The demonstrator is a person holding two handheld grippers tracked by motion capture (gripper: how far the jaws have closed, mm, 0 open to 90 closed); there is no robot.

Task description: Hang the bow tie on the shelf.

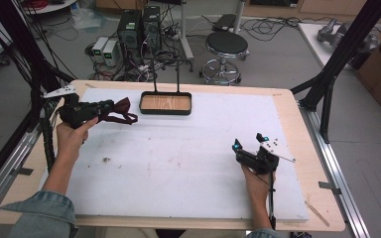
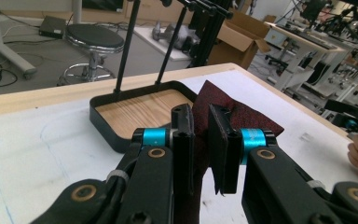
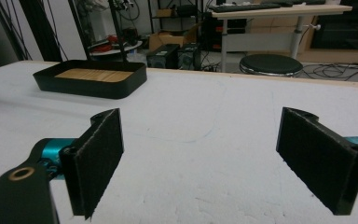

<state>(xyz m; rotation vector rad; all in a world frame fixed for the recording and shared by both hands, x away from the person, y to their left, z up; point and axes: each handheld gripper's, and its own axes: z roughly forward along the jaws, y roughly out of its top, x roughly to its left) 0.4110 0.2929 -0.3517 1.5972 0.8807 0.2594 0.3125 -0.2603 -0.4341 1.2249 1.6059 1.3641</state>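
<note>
- the left claw (image 1: 100, 108) is clamped on a dark red cloth (image 1: 121, 112), holding it up off the table (image 1: 188, 163) at the far left, just beside the black tray (image 1: 165, 103) with the wooden floor.
- in the left gripper view the cloth (image 2: 242, 116) sits pinched between the two pads, with a loose flap spreading past them toward the tray (image 2: 103, 122).
- the right claw (image 1: 250, 148) rests low at the near right with its jaws wide apart and nothing between them, well apart from the cloth.
- risk: the grip looks to catch only a fold, so a quick swing could let the cloth slide out and drop short of the tray.
- risk: the hanging tails could drape over the tray's rim or snag on the two upright rods (image 1: 166, 74) behind it, leaving the cloth half outside.
- risk: with the right claw so far off, it cannot steady a slipping cloth in time.
</note>
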